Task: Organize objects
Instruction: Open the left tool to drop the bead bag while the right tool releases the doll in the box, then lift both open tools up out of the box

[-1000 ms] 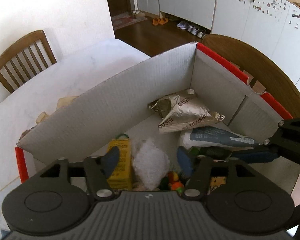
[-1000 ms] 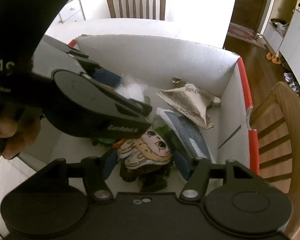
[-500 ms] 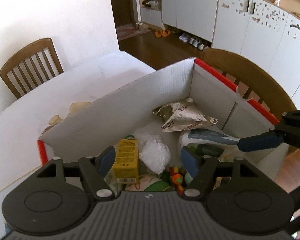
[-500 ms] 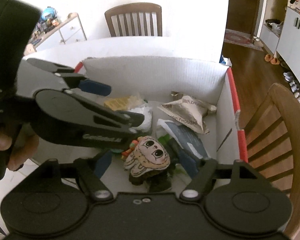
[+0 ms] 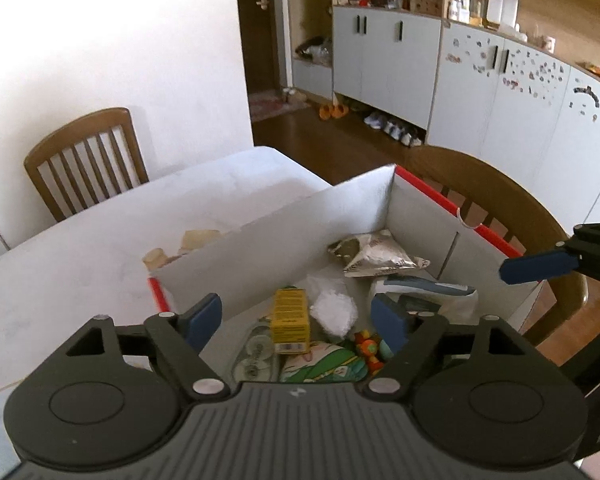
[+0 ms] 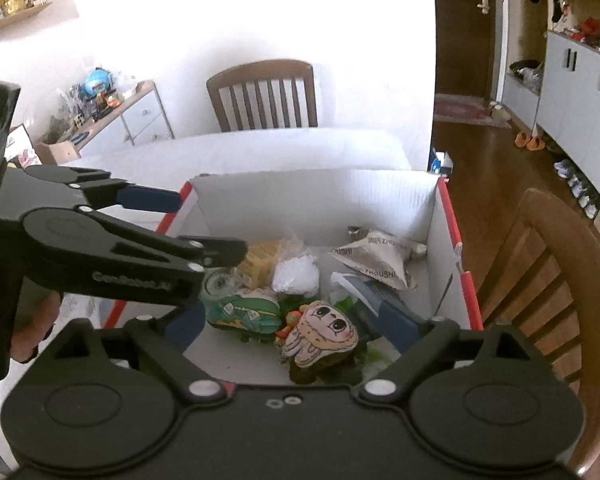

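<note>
White box [image 5: 300, 224] with red rims holds a yellow carton [image 5: 291, 320] and green pouch [image 6: 246, 312].

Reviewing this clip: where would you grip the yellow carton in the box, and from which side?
Grip the yellow carton across its narrow width, coming from above. It lies flat and long on the box floor, with crumpled white plastic tight against one long side, so expect some crowding there.

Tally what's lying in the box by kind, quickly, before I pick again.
Soft toys: 2, doll, green one
Snack bags: 2, silver, blue
Yellow carton: 1
White wad: 1
Tape roll: 1
Small orange toy: 1
Total: 8
</note>
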Demonstrator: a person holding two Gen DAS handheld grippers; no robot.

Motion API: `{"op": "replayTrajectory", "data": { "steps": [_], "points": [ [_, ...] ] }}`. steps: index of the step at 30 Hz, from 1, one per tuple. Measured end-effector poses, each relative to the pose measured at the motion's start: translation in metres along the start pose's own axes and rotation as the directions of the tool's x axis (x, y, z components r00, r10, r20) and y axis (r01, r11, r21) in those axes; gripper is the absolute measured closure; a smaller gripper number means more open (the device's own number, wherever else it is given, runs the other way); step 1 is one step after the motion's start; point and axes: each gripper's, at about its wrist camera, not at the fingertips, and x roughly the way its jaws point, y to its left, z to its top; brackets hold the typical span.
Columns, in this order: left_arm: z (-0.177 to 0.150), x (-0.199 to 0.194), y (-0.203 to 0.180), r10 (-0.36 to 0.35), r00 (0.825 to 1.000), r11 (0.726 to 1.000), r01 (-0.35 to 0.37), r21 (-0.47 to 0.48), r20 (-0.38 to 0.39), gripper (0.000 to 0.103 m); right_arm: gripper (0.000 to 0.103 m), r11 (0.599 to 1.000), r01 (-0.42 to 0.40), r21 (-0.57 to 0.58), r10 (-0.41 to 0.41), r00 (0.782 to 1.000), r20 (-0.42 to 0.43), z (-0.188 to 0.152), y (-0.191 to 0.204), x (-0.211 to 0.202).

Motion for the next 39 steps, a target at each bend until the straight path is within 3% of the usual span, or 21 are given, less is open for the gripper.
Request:
{"op": "replayTrajectory", "data": {
  "steps": [6, 12, 31, 39],
  "points": [
    [-0.007, -0.023, 0.014, -0.009, 0.999, 1.000, 0.010, -0.025, 0.044, 0.015, 0.007, 0.999, 0.016, 0.036, -0.017, 0.999, 0.036, -0.003, 0.008, -0.008],
    [-0.015, -0.049, 0.026, -0.018, 0.995, 0.999, 0.022, -0.038, 0.101, 0.003, 0.005, 0.997, 0.038, 0.064, -0.043, 0.996, 0.078, -0.006, 0.021, -0.017],
    [-0.050, -0.104, 0.060, -0.113, 0.982, 0.991, 0.122, -0.054, 0.154, 0.001, 0.001, 0.988, 0.108, 0.112, -0.130, 0.969, 0.209, -0.015, 0.072, -0.049],
    [-0.063, -0.116, 0.069, -0.111, 0.981, 0.993, 0.117, -0.025, 0.160, 0.001, 0.001, 0.981, 0.138, 0.134, -0.166, 0.958, 0.235, -0.024, 0.093, -0.054]
  ]
}}
